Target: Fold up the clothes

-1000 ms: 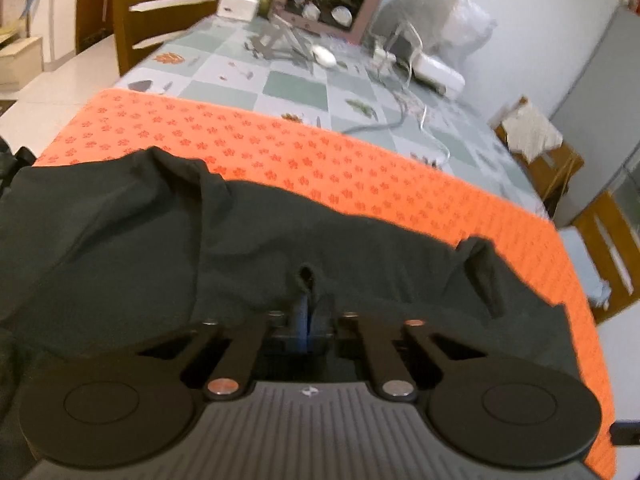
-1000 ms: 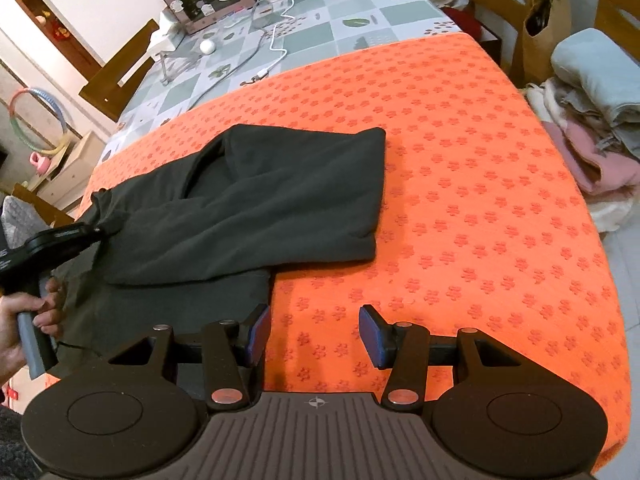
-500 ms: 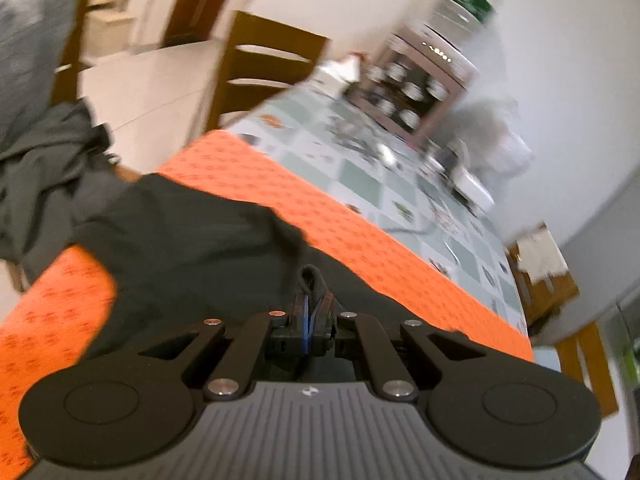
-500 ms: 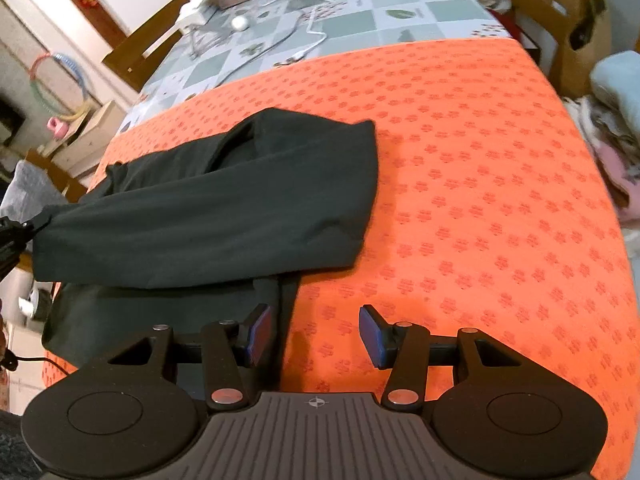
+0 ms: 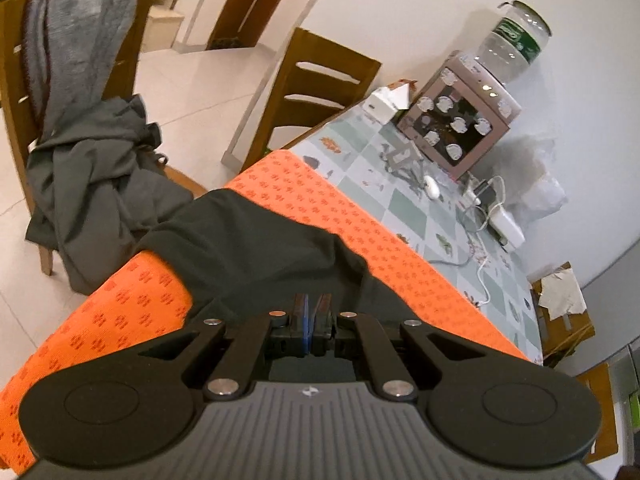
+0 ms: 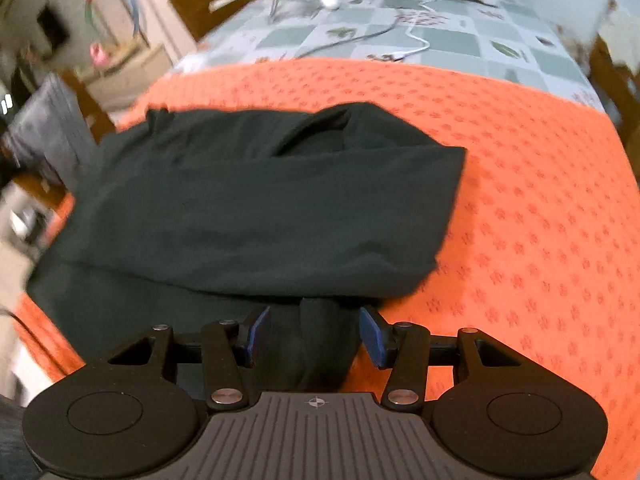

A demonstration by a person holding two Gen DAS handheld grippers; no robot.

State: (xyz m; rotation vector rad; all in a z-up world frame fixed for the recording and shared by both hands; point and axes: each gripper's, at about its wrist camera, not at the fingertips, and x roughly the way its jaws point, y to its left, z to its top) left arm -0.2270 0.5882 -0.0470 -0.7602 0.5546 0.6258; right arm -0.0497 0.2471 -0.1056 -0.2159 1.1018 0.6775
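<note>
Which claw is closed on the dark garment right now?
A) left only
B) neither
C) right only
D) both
A: the left claw has its fingers pressed together on the dark garment, while the right claw stands open with a fold of the cloth between its spread fingers.

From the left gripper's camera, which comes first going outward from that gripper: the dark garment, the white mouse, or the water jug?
1. Dark garment, right at the left gripper.
2. White mouse, mid-table, to the right.
3. Water jug, far end, by the wall.
</note>
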